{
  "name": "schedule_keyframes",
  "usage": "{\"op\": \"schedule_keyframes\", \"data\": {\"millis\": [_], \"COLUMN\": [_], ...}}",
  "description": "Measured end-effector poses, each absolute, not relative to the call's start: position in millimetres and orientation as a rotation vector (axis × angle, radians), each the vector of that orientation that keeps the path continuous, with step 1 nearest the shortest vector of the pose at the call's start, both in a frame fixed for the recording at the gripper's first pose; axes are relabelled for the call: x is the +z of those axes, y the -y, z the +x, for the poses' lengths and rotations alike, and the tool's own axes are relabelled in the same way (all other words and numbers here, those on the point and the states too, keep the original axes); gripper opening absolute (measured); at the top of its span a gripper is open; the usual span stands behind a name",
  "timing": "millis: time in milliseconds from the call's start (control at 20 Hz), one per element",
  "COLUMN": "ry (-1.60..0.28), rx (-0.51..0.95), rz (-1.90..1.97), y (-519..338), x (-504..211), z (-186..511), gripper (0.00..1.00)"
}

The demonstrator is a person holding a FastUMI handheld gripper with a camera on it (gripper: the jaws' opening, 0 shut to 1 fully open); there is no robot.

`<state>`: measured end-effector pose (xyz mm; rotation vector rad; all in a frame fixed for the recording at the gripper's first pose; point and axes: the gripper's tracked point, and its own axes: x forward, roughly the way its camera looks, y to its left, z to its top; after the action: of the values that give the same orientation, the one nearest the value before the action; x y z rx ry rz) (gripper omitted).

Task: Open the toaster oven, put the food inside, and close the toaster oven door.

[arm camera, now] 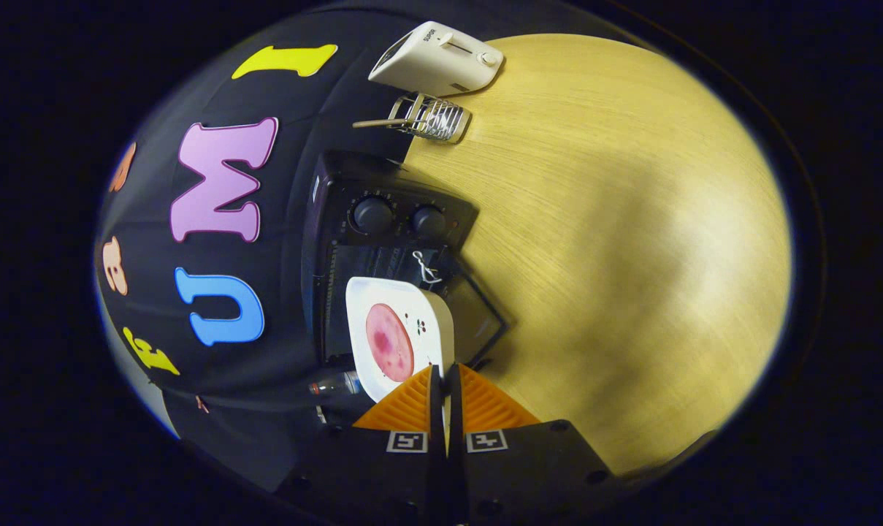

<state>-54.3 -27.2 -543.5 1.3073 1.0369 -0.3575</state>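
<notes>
— What does the food look like?
— It is a round pink-red slice (389, 342) with darker blotches, lying flat on a white square plate (426, 310) with rounded corners and a small printed sprig beside the slice.
— And the gripper (445, 381)?
— Its fingers (412, 405) are drawn nearly together, clamped on the plate's near rim, one to each side of the thin edge.
— Where is the plate relative to them?
— It reaches out just ahead of the fingertips, tilted on edge with the gripper's roll, and is held in front of the oven (383, 241).
— The oven itself?
— A dark box with two round knobs (373, 215), standing at the table's (616, 241) edge against the booth wall. Its glass door (478, 314) hangs open, folded out over the table just past the plate.
— Anything else on the table?
— A white toaster (437, 58) and a wire rack (430, 117), well beyond the oven along the same edge.
</notes>
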Motion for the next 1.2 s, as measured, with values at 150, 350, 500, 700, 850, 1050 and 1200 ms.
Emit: {"op": "schedule_keyframes", "data": {"millis": [150,350,500,700,850,1050,1200], "ry": [-0.990,-0.939,-0.930,-0.871,-0.842,-0.855,-0.856], "rx": [-0.394,-0.475,-0.597,-0.672,-0.700,-0.733,-0.737], "rz": [1.318,1.374,1.356,1.407,1.442,1.468,1.434], "y": [-1,-20,-22,-35,-46,-59,-57], "x": [-553,-571,-598,-613,-620,-628,-629], "z": [-16,30,44,67,84,91,86], "gripper": [0.05,0.05,0.05,0.05,0.05,0.05,0.10]}}
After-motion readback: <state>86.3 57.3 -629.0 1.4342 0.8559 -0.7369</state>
